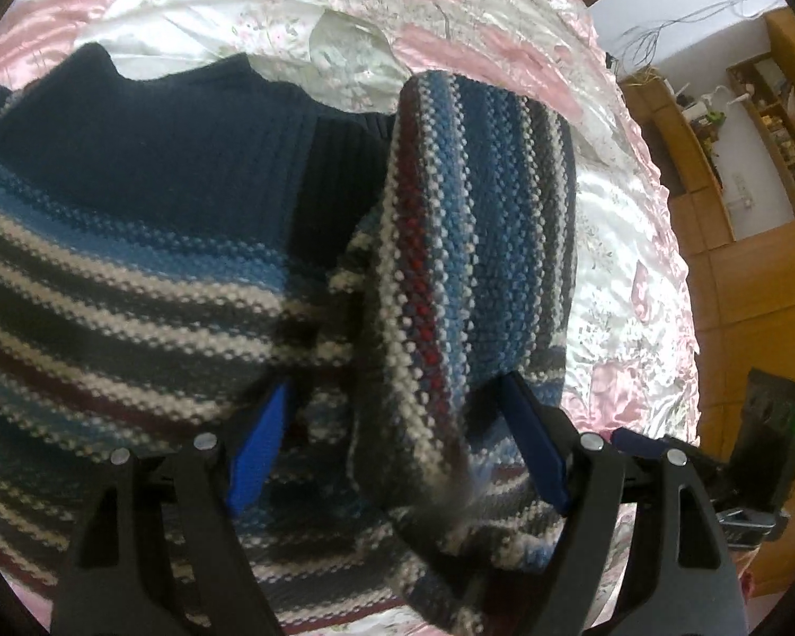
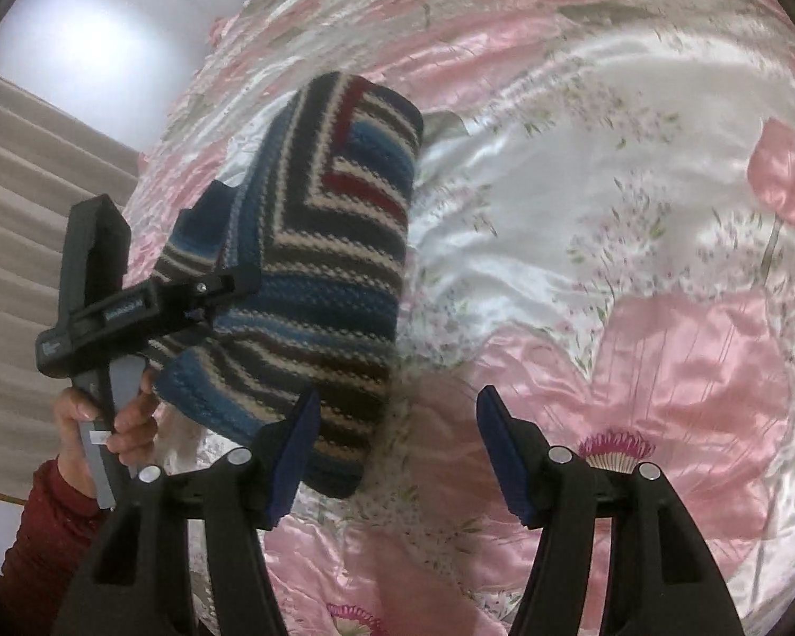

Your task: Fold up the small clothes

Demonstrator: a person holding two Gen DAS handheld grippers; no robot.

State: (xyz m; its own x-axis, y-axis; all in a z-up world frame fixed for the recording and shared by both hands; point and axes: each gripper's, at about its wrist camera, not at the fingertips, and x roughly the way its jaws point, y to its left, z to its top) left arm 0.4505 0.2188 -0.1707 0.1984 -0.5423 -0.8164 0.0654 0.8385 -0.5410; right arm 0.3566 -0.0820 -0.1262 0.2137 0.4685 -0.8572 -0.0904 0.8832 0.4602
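Note:
A knit sweater (image 1: 132, 275) with blue, white, grey and dark red stripes and a navy ribbed band lies on the bed. One fold of it (image 1: 450, 244) rises between the fingers of my left gripper (image 1: 397, 384). Those fingers stand wide apart, and the left pad (image 1: 259, 450) is clear of the fabric. From the right wrist view the sweater (image 2: 334, 244) is a folded bundle. My left gripper (image 2: 222, 236) is over its left edge, held by a hand (image 2: 106, 424) in a red sleeve. My right gripper (image 2: 397, 397) is open with nothing in it, just right of the sweater's near edge.
A shiny pink and white floral bedspread (image 2: 609, 201) covers the whole bed. Wooden shelves and cabinets (image 1: 758, 127) stand past the bed's right side. A beige curtain (image 2: 21, 222) hangs at the left. A black device with a green light (image 1: 774, 434) is at the right edge.

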